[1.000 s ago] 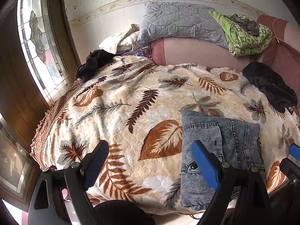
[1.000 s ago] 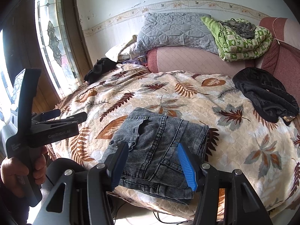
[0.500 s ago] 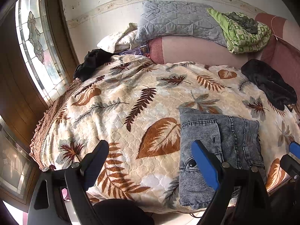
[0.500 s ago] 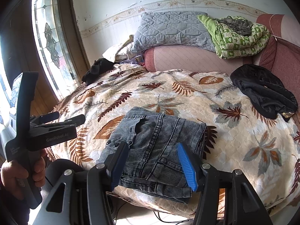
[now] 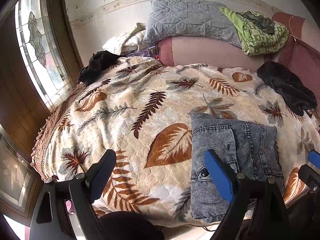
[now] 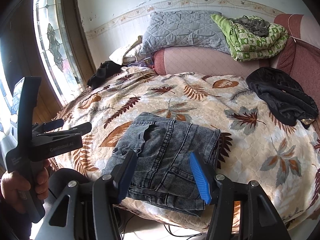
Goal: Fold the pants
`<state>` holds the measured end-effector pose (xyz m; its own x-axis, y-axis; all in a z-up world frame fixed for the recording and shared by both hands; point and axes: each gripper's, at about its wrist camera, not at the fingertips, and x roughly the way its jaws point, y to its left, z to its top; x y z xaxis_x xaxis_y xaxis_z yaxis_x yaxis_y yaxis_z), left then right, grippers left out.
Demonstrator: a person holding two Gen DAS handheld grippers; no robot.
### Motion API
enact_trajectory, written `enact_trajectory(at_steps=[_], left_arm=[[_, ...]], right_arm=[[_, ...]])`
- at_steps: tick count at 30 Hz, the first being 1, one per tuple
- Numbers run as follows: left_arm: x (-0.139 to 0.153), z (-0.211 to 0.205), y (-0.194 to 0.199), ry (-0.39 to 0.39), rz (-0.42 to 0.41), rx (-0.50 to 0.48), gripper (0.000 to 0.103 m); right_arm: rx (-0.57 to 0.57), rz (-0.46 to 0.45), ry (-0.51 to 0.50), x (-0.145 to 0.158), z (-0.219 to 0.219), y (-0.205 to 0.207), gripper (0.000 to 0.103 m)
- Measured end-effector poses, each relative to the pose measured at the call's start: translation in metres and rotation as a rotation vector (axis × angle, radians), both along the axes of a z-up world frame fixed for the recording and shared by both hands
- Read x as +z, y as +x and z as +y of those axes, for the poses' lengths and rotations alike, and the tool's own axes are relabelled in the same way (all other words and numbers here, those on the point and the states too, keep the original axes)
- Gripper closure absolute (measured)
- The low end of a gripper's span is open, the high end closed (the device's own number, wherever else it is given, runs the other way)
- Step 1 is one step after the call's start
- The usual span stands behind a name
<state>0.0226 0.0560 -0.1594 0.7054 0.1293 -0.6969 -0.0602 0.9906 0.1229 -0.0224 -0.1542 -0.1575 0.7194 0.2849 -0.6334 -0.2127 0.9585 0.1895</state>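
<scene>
"GenRobot.AI" printed on side of left tongs (image 6: 66, 127); smaller print below unreadable.

- The left gripper (image 5: 162, 172) points forward and downward, jaws spread wide with nothing between them
- A hand (image 6: 24, 182) wraps its handle from below, seen at the left of the right wrist view
- The right gripper (image 6: 164, 174) tilts downward, jaws parted, pads touching nothing
</scene>
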Motion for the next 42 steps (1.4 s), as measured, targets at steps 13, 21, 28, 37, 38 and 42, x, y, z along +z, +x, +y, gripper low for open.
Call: enact_trajectory(at_steps=[13, 21, 28, 37, 38, 42], left_arm=[[-0.004, -0.002, 0.000, 0.001, 0.010, -0.007, 0.013], [-0.004, -0.003, 0.000, 0.000, 0.012, -0.011, 0.013], [-0.003, -0.005, -0.001, -0.002, 0.012, -0.022, 0.013], [-0.002, -0.006, -0.004, -0.004, 0.008, -0.031, 0.013], [-0.001, -0.007, -0.004, -0.003, 0.008, -0.033, 0.013], [0.001, -0.011, -0.007, 0.005, 0.003, -0.042, 0.013]], right_arm=[[-0.023, 0.035, -0.010, -0.007, -0.002, 0.006, 0.043], [-0.057, 0.060, -0.022, -0.008, -0.002, 0.011, 0.043], [-0.095, 0.079, -0.047, -0.006, -0.001, 0.018, 0.043], [-0.177, 0.103, -0.084, -0.001, -0.007, 0.027, 0.043], [-0.184, 0.105, -0.090, -0.001, -0.009, 0.027, 0.043], [-0.216, 0.106, -0.115, 0.002, -0.013, 0.028, 0.043]])
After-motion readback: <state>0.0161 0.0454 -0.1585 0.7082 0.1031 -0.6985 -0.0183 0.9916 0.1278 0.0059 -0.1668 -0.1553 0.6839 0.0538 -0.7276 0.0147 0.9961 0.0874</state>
